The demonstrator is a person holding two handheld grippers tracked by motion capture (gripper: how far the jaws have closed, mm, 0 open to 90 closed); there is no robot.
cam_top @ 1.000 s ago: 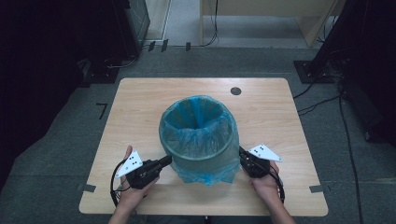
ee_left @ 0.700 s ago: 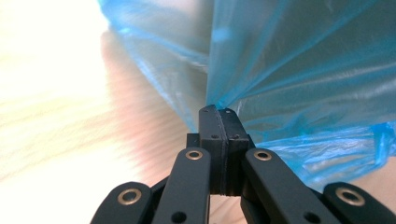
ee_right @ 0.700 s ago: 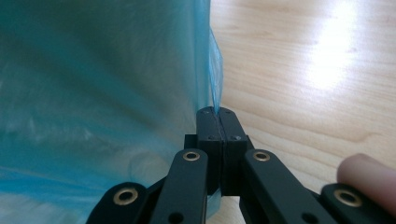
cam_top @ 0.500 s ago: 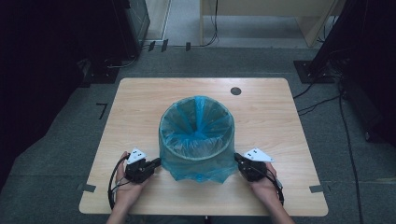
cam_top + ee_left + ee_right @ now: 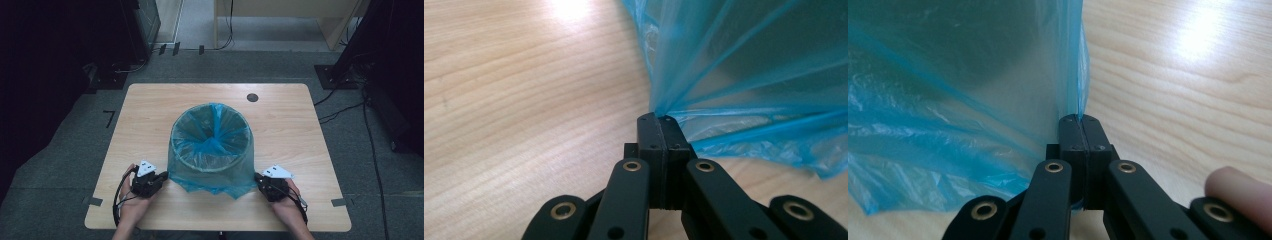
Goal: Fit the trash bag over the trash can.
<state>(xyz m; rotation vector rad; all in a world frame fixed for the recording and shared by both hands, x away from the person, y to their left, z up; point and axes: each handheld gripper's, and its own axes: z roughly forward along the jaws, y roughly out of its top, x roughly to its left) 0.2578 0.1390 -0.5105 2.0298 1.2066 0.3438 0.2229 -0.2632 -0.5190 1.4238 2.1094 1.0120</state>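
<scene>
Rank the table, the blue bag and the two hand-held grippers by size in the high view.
1. table
2. blue bag
3. left hand-held gripper and right hand-held gripper, which look alike.

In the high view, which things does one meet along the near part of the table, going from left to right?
Left gripper → blue bag over the bin → right gripper.
</scene>
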